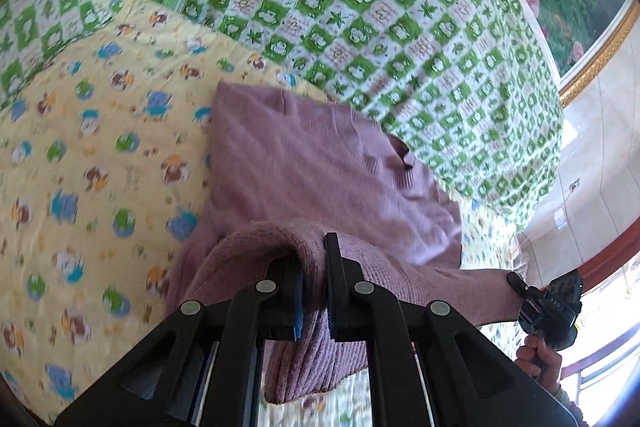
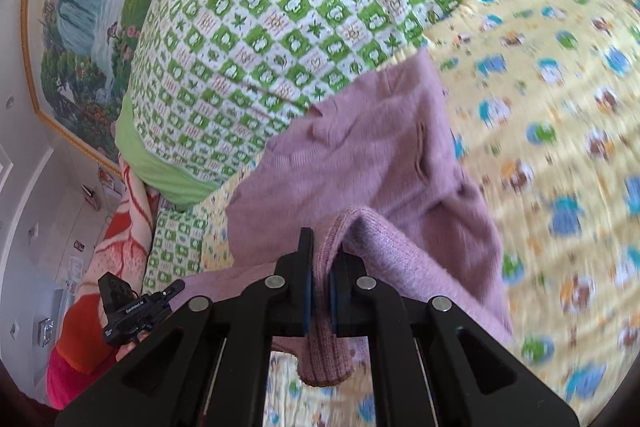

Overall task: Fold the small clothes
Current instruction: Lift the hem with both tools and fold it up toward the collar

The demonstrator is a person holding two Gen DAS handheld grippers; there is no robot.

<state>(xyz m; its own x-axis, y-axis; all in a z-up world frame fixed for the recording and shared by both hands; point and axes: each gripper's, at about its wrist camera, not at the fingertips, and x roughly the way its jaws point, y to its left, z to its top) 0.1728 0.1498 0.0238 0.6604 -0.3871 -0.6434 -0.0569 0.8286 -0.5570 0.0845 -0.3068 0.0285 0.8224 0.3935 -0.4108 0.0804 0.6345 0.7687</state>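
A small mauve knit sweater (image 1: 304, 171) lies on a yellow cartoon-print sheet (image 1: 88, 155). My left gripper (image 1: 314, 287) is shut on its ribbed edge and holds that edge lifted off the bed. The right gripper (image 1: 548, 301) shows at the far right of the left wrist view, at the other end of the same lifted edge. In the right wrist view my right gripper (image 2: 320, 291) is shut on a ribbed part of the sweater (image 2: 360, 163), which hangs down between the fingers. The left gripper (image 2: 136, 307) shows at the lower left there.
A green and white checkered quilt (image 1: 380, 19) is piled behind the sweater, also seen in the right wrist view (image 2: 280, 7). A framed landscape painting (image 2: 80, 27) hangs on the wall. An orange patterned blanket (image 2: 124, 239) lies by the bed's end.
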